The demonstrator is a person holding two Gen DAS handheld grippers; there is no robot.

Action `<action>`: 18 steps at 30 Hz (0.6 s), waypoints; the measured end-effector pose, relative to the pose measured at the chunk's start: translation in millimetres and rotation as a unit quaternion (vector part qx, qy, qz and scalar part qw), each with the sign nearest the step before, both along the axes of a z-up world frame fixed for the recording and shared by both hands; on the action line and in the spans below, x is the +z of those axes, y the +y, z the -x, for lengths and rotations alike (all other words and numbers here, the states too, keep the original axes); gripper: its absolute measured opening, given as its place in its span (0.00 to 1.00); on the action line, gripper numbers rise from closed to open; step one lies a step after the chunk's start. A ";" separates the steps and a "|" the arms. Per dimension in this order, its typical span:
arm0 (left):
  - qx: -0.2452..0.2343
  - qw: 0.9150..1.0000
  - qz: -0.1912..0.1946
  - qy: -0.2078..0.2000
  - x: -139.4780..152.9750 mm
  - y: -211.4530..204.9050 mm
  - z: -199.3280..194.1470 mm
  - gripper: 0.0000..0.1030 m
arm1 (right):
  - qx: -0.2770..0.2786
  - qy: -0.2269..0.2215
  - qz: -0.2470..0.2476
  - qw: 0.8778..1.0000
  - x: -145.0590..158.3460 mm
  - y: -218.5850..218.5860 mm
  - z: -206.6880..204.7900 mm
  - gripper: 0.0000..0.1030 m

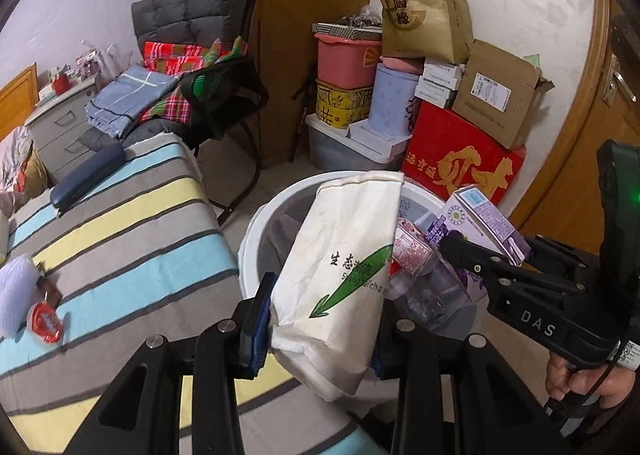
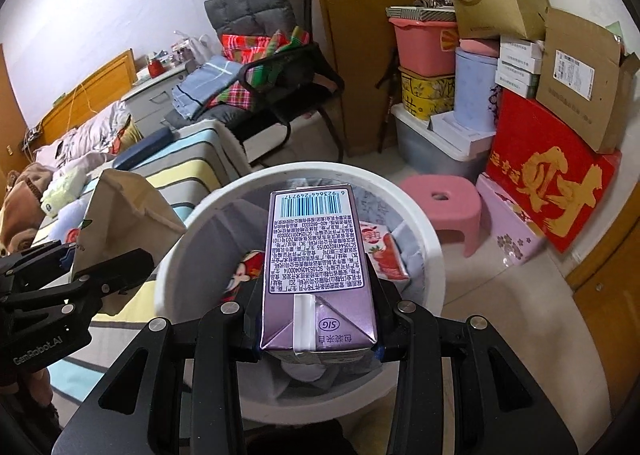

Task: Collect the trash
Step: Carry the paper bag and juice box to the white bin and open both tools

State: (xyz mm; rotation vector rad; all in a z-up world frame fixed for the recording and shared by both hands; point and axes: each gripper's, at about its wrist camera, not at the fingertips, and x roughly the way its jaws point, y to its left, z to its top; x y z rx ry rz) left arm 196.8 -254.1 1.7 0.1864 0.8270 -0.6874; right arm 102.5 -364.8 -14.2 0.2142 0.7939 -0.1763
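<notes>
My left gripper (image 1: 320, 335) is shut on a white paper bag (image 1: 344, 271) with a green arrow, held over the rim of the white trash bin (image 1: 250, 239). My right gripper (image 2: 318, 319) is shut on a purple drink carton (image 2: 316, 259), held above the bin's opening (image 2: 176, 251). The carton (image 1: 484, 223) and the right gripper (image 1: 476, 255) also show in the left wrist view, the bag (image 2: 120, 215) and the left gripper (image 2: 76, 255) in the right wrist view. Inside the bin lie a clear plastic bottle (image 1: 424, 287) and red-printed wrappers (image 2: 384, 255).
The striped bed (image 1: 120, 239) is left of the bin, with a red packet (image 1: 44, 323) and a dark blue case (image 1: 86, 175) on it. A black chair (image 1: 224, 95) with clothes, stacked boxes (image 1: 460, 151) and a pink stool (image 2: 444, 207) stand behind. A wooden door (image 1: 592, 127) is on the right.
</notes>
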 end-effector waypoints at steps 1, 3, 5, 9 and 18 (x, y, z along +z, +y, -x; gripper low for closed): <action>-0.002 1.000 -0.001 0.003 -1.5 -3.9 -2.0 0.38 | 0.000 0.002 0.000 1.000 -0.9 -1.2 -1.2 0.37; -0.007 1.000 0.002 0.013 -5.8 -9.9 -7.2 0.39 | 0.000 0.004 0.001 1.000 -2.5 -3.3 -3.4 0.37; -0.004 1.000 0.008 0.017 -9.3 -12.7 -11.5 0.39 | -0.001 0.009 0.002 1.000 -4.7 -5.8 -6.4 0.37; 0.005 0.999 0.014 0.035 -16.4 -13.3 -19.9 0.51 | -0.002 0.018 0.003 1.000 -8.4 -8.7 -10.2 0.38; 0.003 0.999 0.021 0.030 -14.0 -5.3 -15.1 0.61 | -0.017 0.009 0.014 1.000 -4.6 -8.2 -5.8 0.61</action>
